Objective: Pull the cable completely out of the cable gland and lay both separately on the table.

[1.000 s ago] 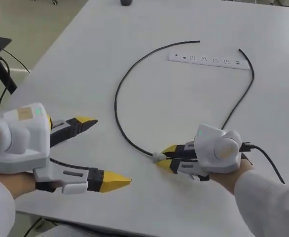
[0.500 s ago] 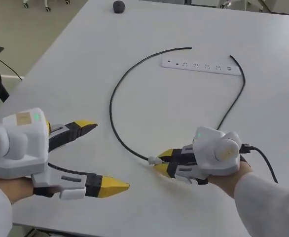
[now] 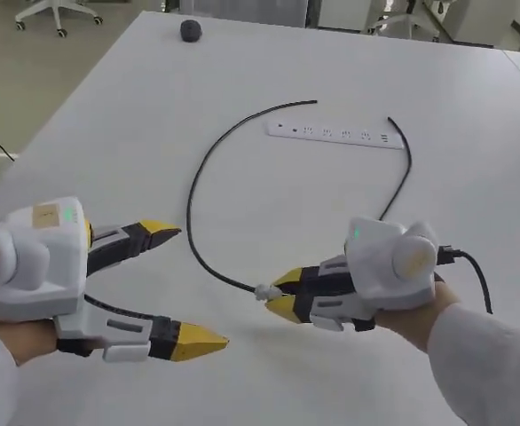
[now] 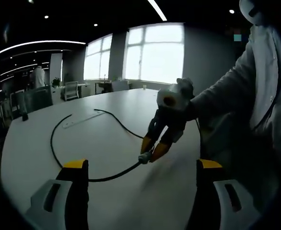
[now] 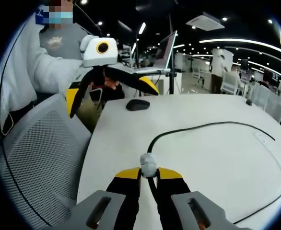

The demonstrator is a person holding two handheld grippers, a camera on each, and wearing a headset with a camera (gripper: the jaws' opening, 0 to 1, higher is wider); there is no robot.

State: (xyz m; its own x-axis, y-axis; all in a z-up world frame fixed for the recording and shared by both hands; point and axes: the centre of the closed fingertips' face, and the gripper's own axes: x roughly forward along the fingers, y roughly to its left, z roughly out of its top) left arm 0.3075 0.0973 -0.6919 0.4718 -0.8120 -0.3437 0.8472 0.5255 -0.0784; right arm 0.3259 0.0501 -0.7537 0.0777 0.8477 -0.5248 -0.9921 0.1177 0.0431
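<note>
Head view: my right tongs [image 3: 276, 293] are clenched on the limp, light cable [image 3: 193, 191] just behind its small gland [image 3: 263, 291], low over the surface [image 3: 109, 133], the left tongs [image 3: 192, 284] released nearby; I'd pinch that hard, likely slippery gland.

**Cable seated in the gland, gland at your right jaw tips**

Your cable gland [image 3: 263, 291] is a small pale grey-white piece, pinched at the yellow tips of your right gripper [image 3: 276, 295], near the front of the white table [image 3: 136, 115]. The thin black cable [image 3: 192, 191] enters the gland, so the two are not separated. From there the cable lies on the table, curving away in one wide open arc to a free end far across it.
</note>
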